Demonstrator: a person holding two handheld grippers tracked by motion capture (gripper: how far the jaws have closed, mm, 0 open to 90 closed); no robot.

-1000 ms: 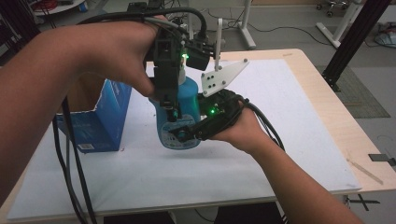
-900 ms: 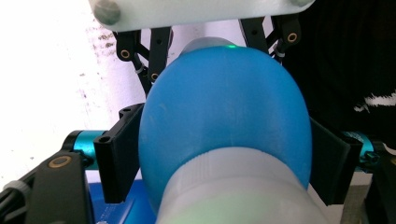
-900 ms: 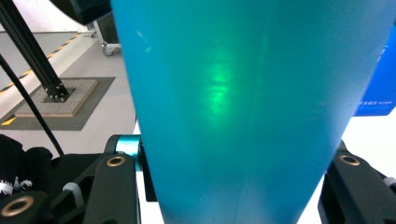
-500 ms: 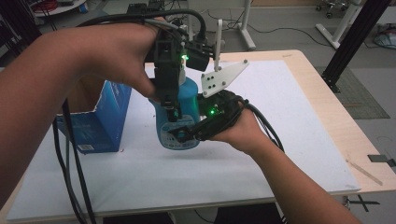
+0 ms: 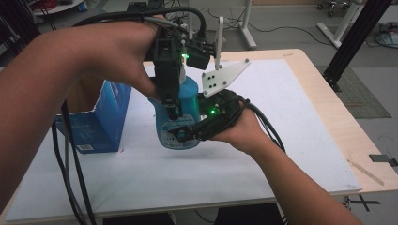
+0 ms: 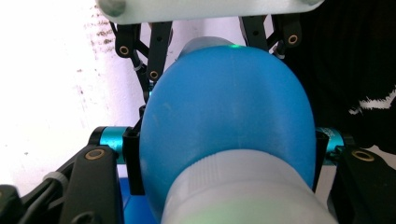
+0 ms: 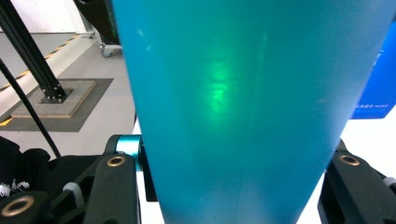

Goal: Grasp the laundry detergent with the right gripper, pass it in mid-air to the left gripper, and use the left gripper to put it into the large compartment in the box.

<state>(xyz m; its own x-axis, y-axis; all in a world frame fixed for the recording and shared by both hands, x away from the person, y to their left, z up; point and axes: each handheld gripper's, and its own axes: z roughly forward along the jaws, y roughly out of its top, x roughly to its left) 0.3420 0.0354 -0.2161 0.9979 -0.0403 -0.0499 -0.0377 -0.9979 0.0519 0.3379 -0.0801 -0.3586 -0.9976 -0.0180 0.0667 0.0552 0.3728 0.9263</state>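
Blue bottle (image 5: pixel 180 117), upright above the counter (image 5: pixel 263 140) beside a blue box (image 5: pixel 101 124): right gripper (image 5: pixel 187 133) clamps its body, and left gripper (image 5: pixel 169 101), jaws just closed, pinches its white cap (image 6: pixel 243 186). Likely step: uncapping; next, twist while the body is held steady.

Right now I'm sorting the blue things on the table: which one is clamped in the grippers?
The blue bottle, upright with a pale cap: the left gripper clamps it from above, the right gripper low down. The blue carton beside it stands free.
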